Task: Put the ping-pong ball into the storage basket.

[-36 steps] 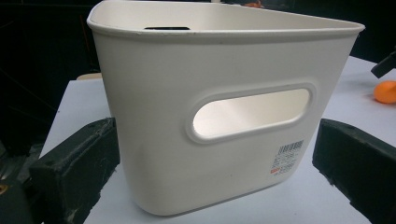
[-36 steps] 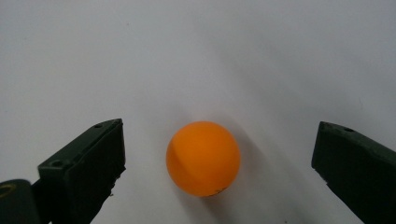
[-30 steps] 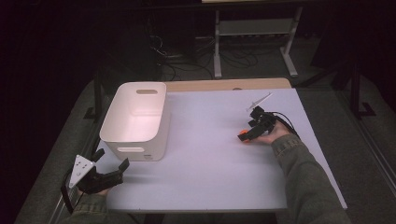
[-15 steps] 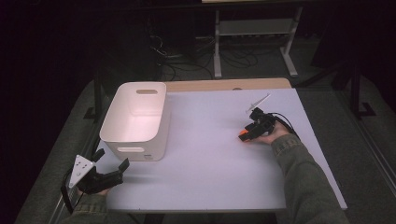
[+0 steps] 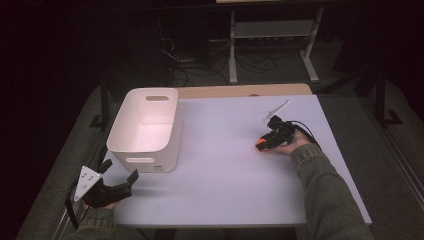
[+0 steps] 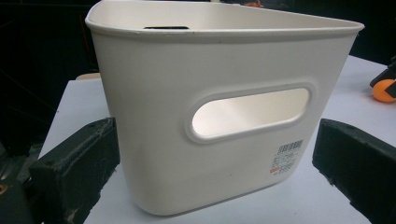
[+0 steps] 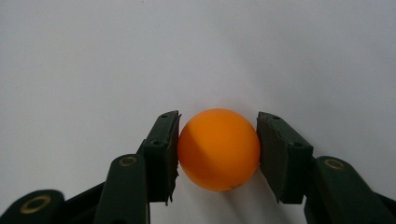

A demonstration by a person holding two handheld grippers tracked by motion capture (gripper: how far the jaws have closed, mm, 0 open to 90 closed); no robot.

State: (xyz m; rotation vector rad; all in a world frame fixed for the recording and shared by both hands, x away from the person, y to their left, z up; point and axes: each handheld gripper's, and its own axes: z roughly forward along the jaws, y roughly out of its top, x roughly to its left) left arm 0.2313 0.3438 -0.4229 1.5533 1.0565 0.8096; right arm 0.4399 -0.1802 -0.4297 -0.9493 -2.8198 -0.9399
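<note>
The white rectangular plastic bin has smooth, slightly satin walls and a small paper barcode label. The small orange ball looks smooth and matt. The pale table top is matt; a bare wooden strip edges it.

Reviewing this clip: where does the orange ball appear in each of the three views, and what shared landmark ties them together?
High view: the orange ball sits right of centre on the table, at the right gripper tips.
Left gripper view: an orange sliver at the right edge, beyond the white bin.
Right gripper view: centre, pinched between both jaws.
Shared landmark: the pale table top.
</note>
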